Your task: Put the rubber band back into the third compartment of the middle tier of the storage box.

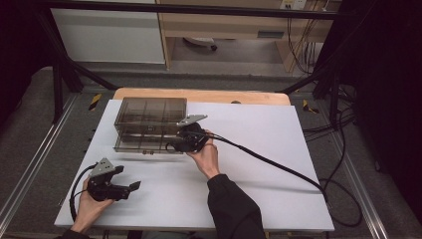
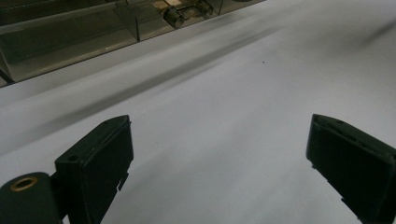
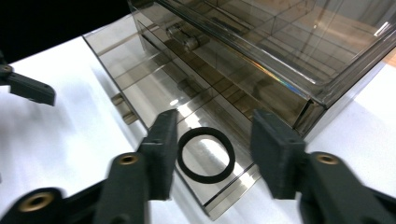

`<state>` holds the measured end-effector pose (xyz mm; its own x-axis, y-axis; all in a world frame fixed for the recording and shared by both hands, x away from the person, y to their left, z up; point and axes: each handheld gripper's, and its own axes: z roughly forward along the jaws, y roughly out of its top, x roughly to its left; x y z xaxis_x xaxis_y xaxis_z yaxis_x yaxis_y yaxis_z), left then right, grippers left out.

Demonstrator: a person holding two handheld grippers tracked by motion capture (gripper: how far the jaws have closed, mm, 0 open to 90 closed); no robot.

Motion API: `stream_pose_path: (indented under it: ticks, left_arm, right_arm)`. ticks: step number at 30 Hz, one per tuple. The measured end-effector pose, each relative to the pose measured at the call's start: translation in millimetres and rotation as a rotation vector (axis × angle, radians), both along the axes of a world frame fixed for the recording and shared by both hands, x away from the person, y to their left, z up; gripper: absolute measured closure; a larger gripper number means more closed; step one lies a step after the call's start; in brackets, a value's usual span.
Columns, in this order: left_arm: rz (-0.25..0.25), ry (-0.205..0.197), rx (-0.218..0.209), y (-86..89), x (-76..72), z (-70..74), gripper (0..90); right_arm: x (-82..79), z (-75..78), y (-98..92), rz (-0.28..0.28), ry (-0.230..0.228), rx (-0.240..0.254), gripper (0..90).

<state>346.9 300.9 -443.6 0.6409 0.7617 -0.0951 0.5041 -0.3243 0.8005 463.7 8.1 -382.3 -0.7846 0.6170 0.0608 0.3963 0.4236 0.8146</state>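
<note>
Right gripper [image 3: 210, 154] is held over the pulled-out lower drawer [image 3: 154, 98] of a smoked-acrylic drawer organizer [image 1: 149, 124]. Its jaws are parted, nothing is pinched. A black rubber ring [image 3: 206, 154] is seen flat on the drawer floor, between the jaws and clear of both. Left gripper [image 1: 133, 186] is parked at 7 o'clock on the white table [image 1: 259, 164], well apart from the organizer, jaws spread wide and empty.
</note>
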Motion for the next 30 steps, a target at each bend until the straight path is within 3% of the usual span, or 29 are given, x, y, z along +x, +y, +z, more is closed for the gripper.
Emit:
stream_pose_path:
  ticks: [9, 16, 30]
  left_arm:
    - [-0.001, -0.001, 0.003, -0.2, -0.1, 0.1, 7.0]
    - [0.003, 0.000, -0.002, 0.1, -0.1, 0.0, 7.0]
    - [0.002, 0.001, 0.000, 0.0, -0.2, 0.0, 6.9]
  right_arm:
    - [-11.4, 13.2, -11.5, 0.001, -0.001, -0.008, 24.0]
    - [-18.0, 17.7, -28.7, -0.012, 0.002, -0.001, 11.1]
    - [-33.0, 16.6, -74.5, -0.045, 0.020, 0.020, 2.1]
